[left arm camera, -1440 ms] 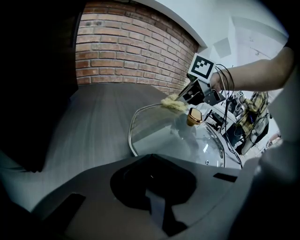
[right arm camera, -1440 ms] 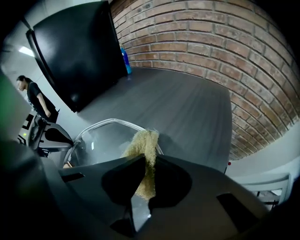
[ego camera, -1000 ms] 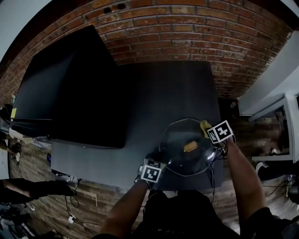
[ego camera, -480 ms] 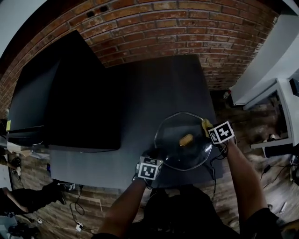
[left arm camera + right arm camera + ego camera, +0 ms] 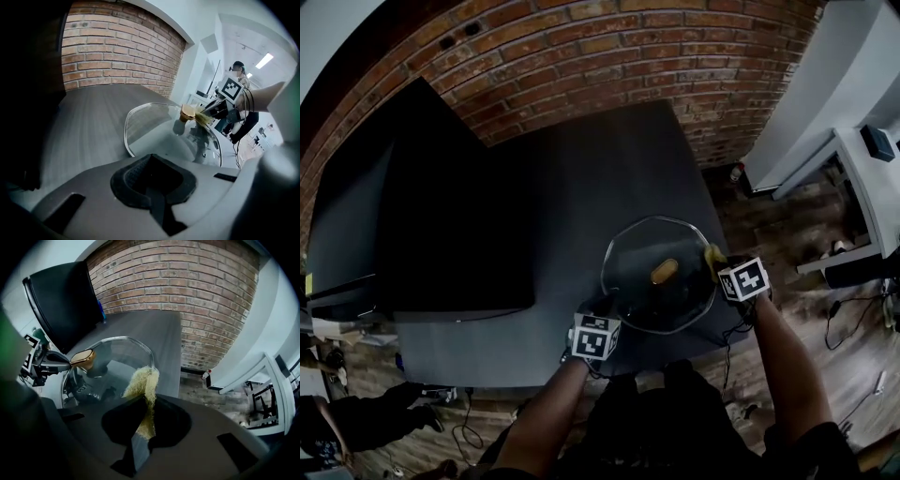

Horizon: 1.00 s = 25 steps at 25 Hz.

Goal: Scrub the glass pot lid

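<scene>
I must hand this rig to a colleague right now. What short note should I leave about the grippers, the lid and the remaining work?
Left gripper: jaws closed, apparently on the rim of the lid, steadying it.
Right gripper: shut on the yellow scrubber, which touches the lid's rim on the side opposite the left gripper.
Lid: knob up, near the front edge of the table.
Done: both things are gripped and the scrubber is on the lid.
Left: scrub across the glass. The pictures do not show how much is already clean.
</scene>
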Available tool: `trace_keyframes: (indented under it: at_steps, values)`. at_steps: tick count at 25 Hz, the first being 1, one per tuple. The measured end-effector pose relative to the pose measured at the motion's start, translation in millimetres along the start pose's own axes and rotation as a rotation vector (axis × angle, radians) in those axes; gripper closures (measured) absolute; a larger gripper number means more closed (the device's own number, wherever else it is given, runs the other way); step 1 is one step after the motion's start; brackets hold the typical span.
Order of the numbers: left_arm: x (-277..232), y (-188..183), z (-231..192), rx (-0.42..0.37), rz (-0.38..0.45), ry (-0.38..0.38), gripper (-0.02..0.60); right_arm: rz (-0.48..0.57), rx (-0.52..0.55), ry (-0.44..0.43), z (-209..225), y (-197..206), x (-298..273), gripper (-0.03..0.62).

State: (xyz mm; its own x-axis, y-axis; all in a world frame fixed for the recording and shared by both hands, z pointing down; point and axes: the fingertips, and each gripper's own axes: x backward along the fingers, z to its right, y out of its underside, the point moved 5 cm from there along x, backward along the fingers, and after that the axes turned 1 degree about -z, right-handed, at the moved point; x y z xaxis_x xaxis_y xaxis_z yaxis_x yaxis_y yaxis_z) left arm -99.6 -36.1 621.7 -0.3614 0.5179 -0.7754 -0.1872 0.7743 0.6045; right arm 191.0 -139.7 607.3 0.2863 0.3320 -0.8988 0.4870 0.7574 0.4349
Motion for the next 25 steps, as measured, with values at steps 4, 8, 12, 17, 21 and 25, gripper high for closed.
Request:
trace_keyframes:
  at_steps: [4,8,12,17,21,25]
  values:
    - [-1,0,-2,-0.030,-0.009,0.021,0.548,0.029,-0.035,0.021,-9,15,6,0.545]
    - [1,0,-4,-0.059,-0.016,0.038,0.548,0.051,-0.057,0.032,-26,20,14,0.545]
    - [1,0,-4,-0.083,-0.020,0.056,0.548,0.070,-0.094,0.046,-38,32,19,0.545]
    - [1,0,-5,-0.112,-0.029,0.077,0.548,0.093,-0.157,0.036,-55,45,22,0.545]
    - [1,-1,-6,-0.140,-0.032,0.100,0.548,0.110,-0.181,0.063,-69,53,28,0.545]
    - [1,-1,-7,-0.168,-0.032,0.122,0.548,0.126,-0.202,0.082,-83,68,27,0.545]
